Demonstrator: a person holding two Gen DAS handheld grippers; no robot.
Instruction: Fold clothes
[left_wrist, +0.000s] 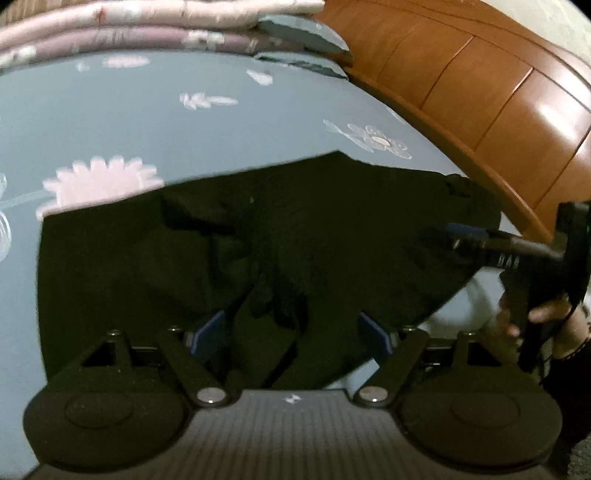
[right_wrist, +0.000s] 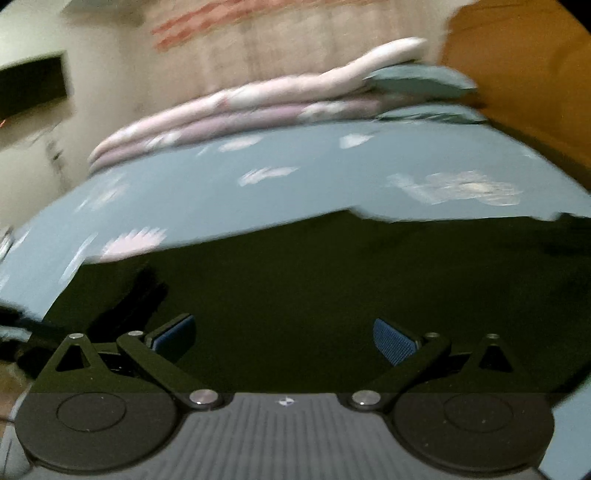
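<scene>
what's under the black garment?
The black garment lies on a blue bedsheet with a pink and white flower print; one pink flower is partly tucked under its edge. Whatever else lies beneath is covered.

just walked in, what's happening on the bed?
A person is folding clothes with a handheld tool in each hand. A black garment lies spread on the blue floral bedsheet, beside the wooden headboard. The left tool hangs open over the near edge of the garment, nothing pinched. The right tool is open too, over the same dark cloth; its view is blurred. Folded pink bedding sits at the far side. No fold looks finished yet.
</scene>
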